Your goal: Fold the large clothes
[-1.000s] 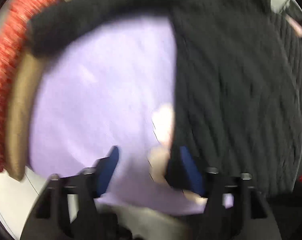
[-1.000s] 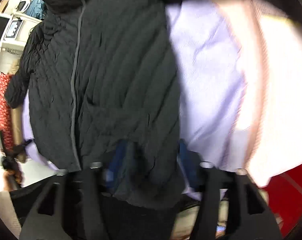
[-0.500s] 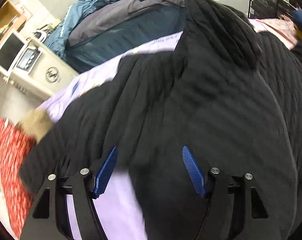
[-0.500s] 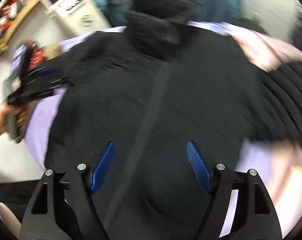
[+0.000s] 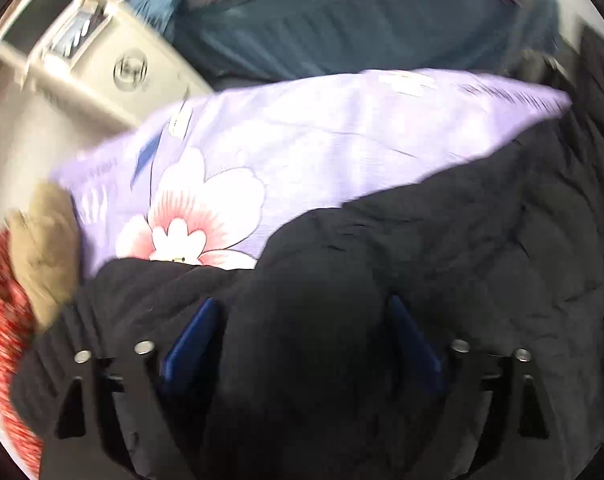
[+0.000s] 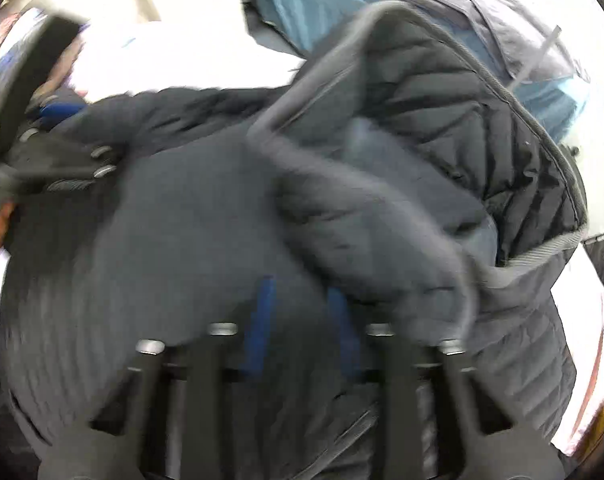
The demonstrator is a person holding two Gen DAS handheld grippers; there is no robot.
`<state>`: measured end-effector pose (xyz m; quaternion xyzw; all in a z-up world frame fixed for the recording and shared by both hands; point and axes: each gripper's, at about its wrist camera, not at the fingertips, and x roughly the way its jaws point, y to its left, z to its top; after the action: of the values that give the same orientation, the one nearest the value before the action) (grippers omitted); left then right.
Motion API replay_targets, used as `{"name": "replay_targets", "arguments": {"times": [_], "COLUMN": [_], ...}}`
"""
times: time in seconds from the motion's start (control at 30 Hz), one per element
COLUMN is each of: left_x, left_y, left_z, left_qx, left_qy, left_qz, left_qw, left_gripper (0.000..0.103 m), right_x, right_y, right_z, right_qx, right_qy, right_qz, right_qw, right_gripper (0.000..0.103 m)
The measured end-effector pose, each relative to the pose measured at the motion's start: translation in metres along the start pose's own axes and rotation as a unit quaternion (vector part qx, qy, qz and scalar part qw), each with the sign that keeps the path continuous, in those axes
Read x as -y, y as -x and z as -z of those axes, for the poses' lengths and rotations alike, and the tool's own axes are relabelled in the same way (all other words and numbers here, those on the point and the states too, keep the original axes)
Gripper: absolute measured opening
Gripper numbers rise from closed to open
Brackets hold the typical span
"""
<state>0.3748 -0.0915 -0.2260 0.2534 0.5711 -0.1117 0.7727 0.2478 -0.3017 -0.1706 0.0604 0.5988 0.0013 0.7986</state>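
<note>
A black quilted jacket [image 5: 462,280] lies on a lilac flowered sheet [image 5: 302,152]. My left gripper [image 5: 302,320] points down over a rounded bulge of it near the sheet's left side. Its jaws are opening wide and the bulge sits between the blue fingers [image 5: 194,336] without being squeezed. In the right wrist view the jacket [image 6: 182,240] fills the frame, its grey-edged collar and front flap [image 6: 422,140] turned over. My right gripper [image 6: 302,316] has jaws closing to a narrow gap, with jacket fabric bunched between them. The left gripper [image 6: 58,120] shows blurred at the upper left.
Dark blue and grey coats [image 5: 362,28] are piled behind the sheet, also seen as a blue-grey coat [image 6: 482,20]. A white cabinet with a screen [image 5: 102,64] stands at the back left. A red patterned cloth [image 5: 2,320] and a tan item [image 5: 46,240] hang off the left edge.
Both grippers swept across the jacket. The left one came to the sleeve side and its jaws widened. The right one's jaws went from wide apart to nearly together on fabric.
</note>
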Motion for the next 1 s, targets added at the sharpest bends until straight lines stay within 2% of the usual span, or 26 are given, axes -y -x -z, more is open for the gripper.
{"name": "replay_targets", "arguments": {"times": [0.07,0.1,0.17,0.2,0.27,0.33,0.43,0.47,0.5,0.53,0.57,0.63,0.67,0.7,0.77,0.8,0.87,0.97,1.0], "left_x": [-0.015,-0.018,-0.018,-0.014,-0.006,0.0,-0.002,-0.005,-0.009,-0.013,-0.017,-0.018,-0.014,-0.009,0.012,0.02,0.036,0.049,0.055], "left_y": [-0.009,-0.01,-0.013,-0.013,-0.01,0.0,0.026,0.033,0.045,0.056,0.065,0.079,0.085,0.091,0.103,0.106,0.112,0.112,0.114], "left_z": [-0.004,-0.003,-0.003,-0.004,-0.004,-0.003,0.007,0.006,0.011,0.017,0.023,0.035,0.045,0.056,0.087,0.1,0.137,0.181,0.198], "left_qx": [-0.012,-0.012,-0.008,-0.004,0.007,0.02,0.057,0.071,0.083,0.09,0.095,0.098,0.097,0.093,0.081,0.078,0.063,0.032,0.02], "left_qy": [0.045,0.053,0.054,0.043,0.022,0.003,0.008,0.018,0.03,0.042,0.052,0.06,0.062,0.06,0.033,0.022,0.005,0.0,-0.002], "left_qz": [0.035,0.039,0.031,0.021,0.005,-0.008,0.0,0.013,0.034,0.054,0.072,0.097,0.104,0.107,0.115,0.109,0.095,0.09,0.085], "left_qw": [0.9983,0.9977,0.998,0.9989,0.9997,0.9998,0.9983,0.9972,0.9955,0.9935,0.9915,0.9886,0.9879,0.9881,0.9895,0.9907,0.9935,0.9954,0.9961], "left_gripper": [0.091,0.094,0.098,0.098,0.098,0.098,0.097,0.097,0.097,0.097,0.097,0.097,0.097,0.097,0.097,0.097,0.097,0.097,0.097], "right_x": [0.019,0.036,0.053,0.054,0.046,0.033,0.021,0.015,0.008,0.006,0.002,-0.002,-0.001,0.003,0.014,0.023,0.04,0.069,0.084], "right_y": [-0.009,-0.015,-0.025,-0.026,-0.025,-0.019,0.002,0.014,0.026,0.039,0.058,0.08,0.089,0.087,0.092,0.099,0.108,0.12,0.127], "right_z": [-0.012,-0.014,-0.011,-0.01,-0.013,-0.012,-0.001,0.009,0.02,0.031,0.047,0.073,0.089,0.09,0.116,0.142,0.171,0.238,0.27], "right_qx": [-0.002,-0.005,-0.003,0.001,0.004,0.01,0.03,0.05,0.069,0.088,0.118,0.144,0.144,0.14,0.137,0.136,0.136,0.135,0.127], "right_qy": [-0.076,-0.144,-0.231,-0.246,-0.233,-0.194,-0.189,-0.189,-0.187,-0.185,-0.182,-0.187,-0.202,-0.216,-0.257,-0.294,-0.336,-0.402,-0.427], "right_qz": [-0.029,-0.046,-0.071,-0.07,-0.045,-0.014,-0.006,-0.01,-0.014,-0.011,-0.005,-0.008,-0.011,-0.017,-0.036,-0.04,-0.04,-0.008,0.006], "right_qw": [0.997,0.989,0.97,0.967,0.971,0.981,0.982,0.981,0.98,0.979,0.976,0.972,0.969,0.966,0.956,0.945,0.931,0.906,0.895], "right_gripper": [0.022,0.022,0.022,0.022,0.024,0.024,0.03,0.044,0.068,0.079,0.085,0.085,0.085,0.085,0.085,0.085,0.085,0.085,0.085]}}
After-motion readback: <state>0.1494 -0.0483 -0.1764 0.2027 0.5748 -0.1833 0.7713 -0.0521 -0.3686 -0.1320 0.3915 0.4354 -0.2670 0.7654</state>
